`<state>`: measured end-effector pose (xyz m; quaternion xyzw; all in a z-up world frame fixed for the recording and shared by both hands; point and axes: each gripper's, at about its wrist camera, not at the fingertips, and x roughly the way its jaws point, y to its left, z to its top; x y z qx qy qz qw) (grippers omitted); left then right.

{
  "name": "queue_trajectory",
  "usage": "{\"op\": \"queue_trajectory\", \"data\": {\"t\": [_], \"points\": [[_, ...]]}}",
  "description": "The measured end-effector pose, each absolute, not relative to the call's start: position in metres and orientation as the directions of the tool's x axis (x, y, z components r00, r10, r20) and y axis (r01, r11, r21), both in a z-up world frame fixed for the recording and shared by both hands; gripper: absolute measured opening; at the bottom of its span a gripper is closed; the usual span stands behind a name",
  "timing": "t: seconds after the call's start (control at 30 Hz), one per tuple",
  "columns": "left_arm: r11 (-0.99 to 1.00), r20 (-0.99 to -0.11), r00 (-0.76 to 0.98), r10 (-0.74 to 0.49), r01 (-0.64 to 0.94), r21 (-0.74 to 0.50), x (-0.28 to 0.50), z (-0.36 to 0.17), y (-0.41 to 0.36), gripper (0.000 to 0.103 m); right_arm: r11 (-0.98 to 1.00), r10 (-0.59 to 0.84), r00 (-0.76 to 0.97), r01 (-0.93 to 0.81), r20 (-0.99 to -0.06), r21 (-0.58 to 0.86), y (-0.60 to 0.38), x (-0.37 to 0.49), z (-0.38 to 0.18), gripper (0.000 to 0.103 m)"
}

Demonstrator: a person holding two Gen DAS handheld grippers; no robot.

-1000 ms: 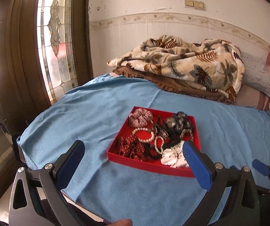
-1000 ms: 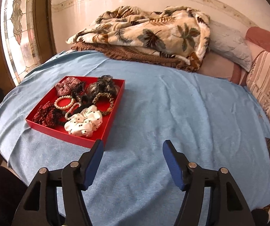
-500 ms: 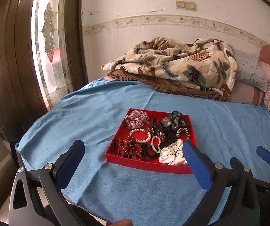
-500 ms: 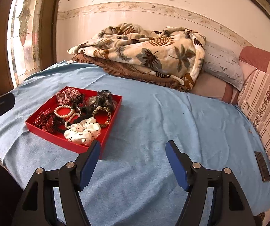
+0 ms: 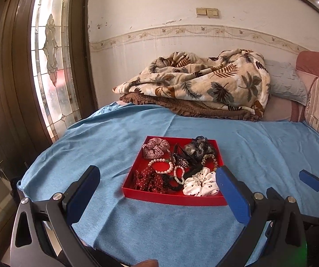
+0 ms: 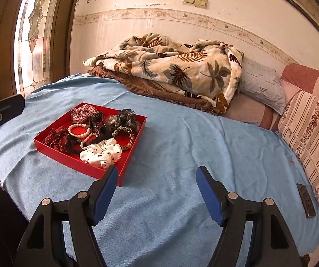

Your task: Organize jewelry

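A red tray (image 5: 172, 198) (image 6: 75, 162) lies on the blue bedspread (image 5: 137, 133). It holds a white dotted scrunchie (image 5: 200, 183) (image 6: 100, 152), a checked red scrunchie (image 5: 156, 148) (image 6: 82, 113), a pearl bracelet (image 5: 160, 165) (image 6: 78, 130), a red dotted bow (image 5: 148, 179), a dark scrunchie (image 5: 198, 148) and a beaded bracelet (image 6: 125, 136). My left gripper (image 5: 157, 191) is open and empty, near the tray's front edge. My right gripper (image 6: 156, 189) is open and empty, to the right of the tray's near corner.
A leaf-print blanket (image 5: 204, 84) lies piled at the far side of the bed. Pillows (image 6: 261, 84) and a striped cushion (image 6: 310, 133) line the right. A dark phone (image 6: 306, 200) lies at the right edge. A stained-glass door (image 5: 50, 51) stands left.
Both grippers have drawn back and tilted up, so the tray looks smaller and more wall shows. Both stay open. The tray's contents have not moved.
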<state>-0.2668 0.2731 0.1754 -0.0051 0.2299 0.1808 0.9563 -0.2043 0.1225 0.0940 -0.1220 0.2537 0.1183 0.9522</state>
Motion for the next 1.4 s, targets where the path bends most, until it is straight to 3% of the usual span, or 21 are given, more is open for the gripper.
{"op": "queue_trajectory", "data": {"t": [0.23,1.4], "points": [[0.94,-0.461,0.826,0.325,-0.334,0.064,-0.264,0.17,0.274,0.103,0.946,0.16,0.846,-0.28,-0.509,-0.167,0.119,-0.204,0.095,0.081],[0.94,-0.56,0.777,0.289,-0.34,0.013,-0.249,0.14,0.292,0.103,0.938,0.166,0.809,-0.307,-0.564,-0.163,0.126,-0.195,0.079,0.081]]}}
